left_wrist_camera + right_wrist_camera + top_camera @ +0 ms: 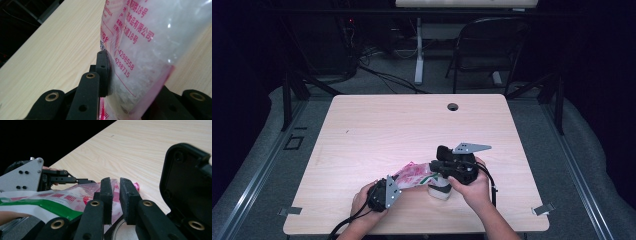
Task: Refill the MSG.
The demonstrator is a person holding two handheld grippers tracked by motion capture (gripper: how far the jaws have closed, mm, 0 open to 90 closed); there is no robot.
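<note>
One pink-printed plastic bag (413, 176) lies stretched between my two grippers near the table's (412, 125) near edge, above a white container (439, 190). My left gripper (125, 75) pinches one end of it, the pad pressed to the film. My right gripper (115, 197) straddles the other end, jaws slightly parted, not squeezing. Both hands sit low and close together; beyond them the broad tabletop lies bare.

R gripper (115, 200) jaws slightly apart astride pink bag (75, 196) edge
</note>
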